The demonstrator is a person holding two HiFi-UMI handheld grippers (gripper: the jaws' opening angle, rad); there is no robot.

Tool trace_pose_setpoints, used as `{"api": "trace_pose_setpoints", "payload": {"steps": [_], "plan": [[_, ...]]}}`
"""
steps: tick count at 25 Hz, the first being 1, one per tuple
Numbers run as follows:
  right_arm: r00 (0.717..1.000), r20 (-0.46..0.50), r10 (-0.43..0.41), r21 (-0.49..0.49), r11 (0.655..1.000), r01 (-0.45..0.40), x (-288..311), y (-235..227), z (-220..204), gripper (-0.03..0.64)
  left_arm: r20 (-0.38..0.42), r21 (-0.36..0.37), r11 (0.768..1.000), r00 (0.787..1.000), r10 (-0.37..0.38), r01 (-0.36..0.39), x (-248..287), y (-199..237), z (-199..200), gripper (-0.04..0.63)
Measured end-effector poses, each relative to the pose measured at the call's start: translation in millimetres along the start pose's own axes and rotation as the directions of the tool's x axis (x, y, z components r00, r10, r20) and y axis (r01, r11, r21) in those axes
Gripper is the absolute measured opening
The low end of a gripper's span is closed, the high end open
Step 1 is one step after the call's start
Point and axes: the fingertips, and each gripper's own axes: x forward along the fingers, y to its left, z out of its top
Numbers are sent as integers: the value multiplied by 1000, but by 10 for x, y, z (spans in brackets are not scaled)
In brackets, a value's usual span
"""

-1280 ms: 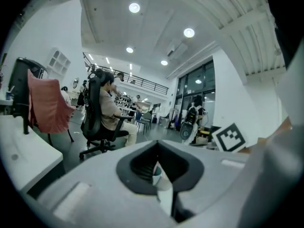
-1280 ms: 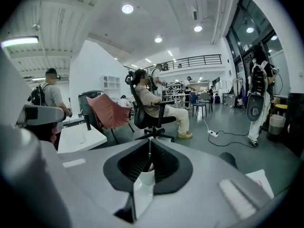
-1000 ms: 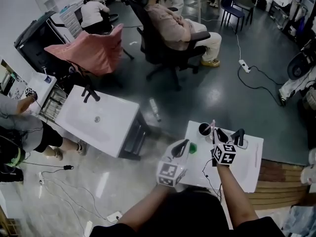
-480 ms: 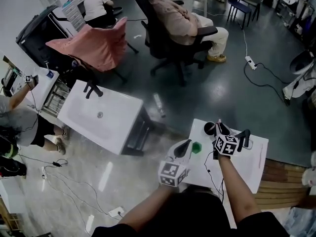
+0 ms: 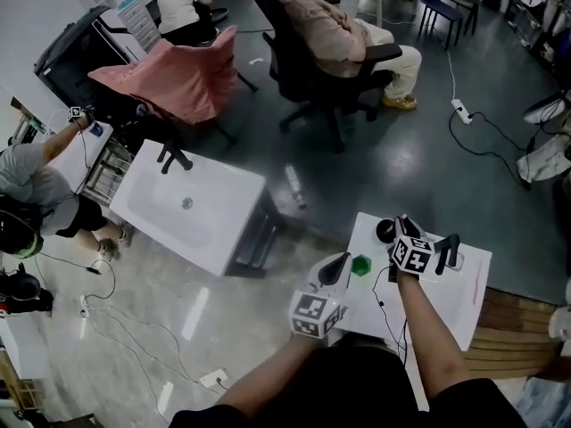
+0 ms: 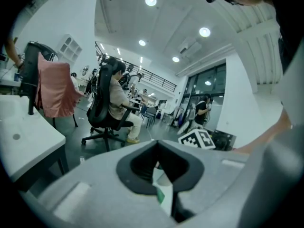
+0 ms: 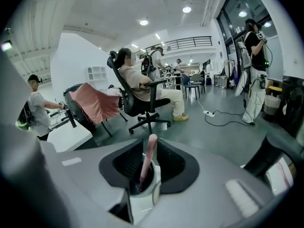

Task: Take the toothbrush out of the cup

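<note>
A pink toothbrush (image 7: 147, 158) stands tilted in a white cup (image 7: 144, 194) at the far-left corner of the white table (image 5: 446, 301). My right gripper (image 5: 396, 229) reaches over the cup (image 5: 384, 232). Its jaws have just been opening. The toothbrush stands between them with a gap on each side, so the pads (image 7: 174, 164) do not press on it. My left gripper (image 5: 337, 267) hovers at the table's left edge beside a small green object (image 5: 360, 265). Its jaws are slightly apart, with only table and green showing through the gap (image 6: 163, 194).
A black object (image 5: 452, 250) lies on the table right of the cup. Across the floor stand a white sink-top unit (image 5: 192, 208), a seated person in an office chair (image 5: 330, 43) and a chair draped with pink cloth (image 5: 174, 78). Cables lie on the floor.
The right gripper has moved forward and down onto the cup. The pink toothbrush, seen beside it a second ago in the head view, is now covered by it. The left gripper has stayed put.
</note>
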Motion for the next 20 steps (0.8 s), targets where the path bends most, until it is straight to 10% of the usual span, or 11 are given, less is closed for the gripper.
{"api": "trace_pose_setpoints", "payload": {"steps": [20], "plan": [[995, 89, 54, -18, 998, -53, -300, 149, 190, 51, 25, 25, 1000, 1000, -3, 3, -113, -130, 79, 2]]}}
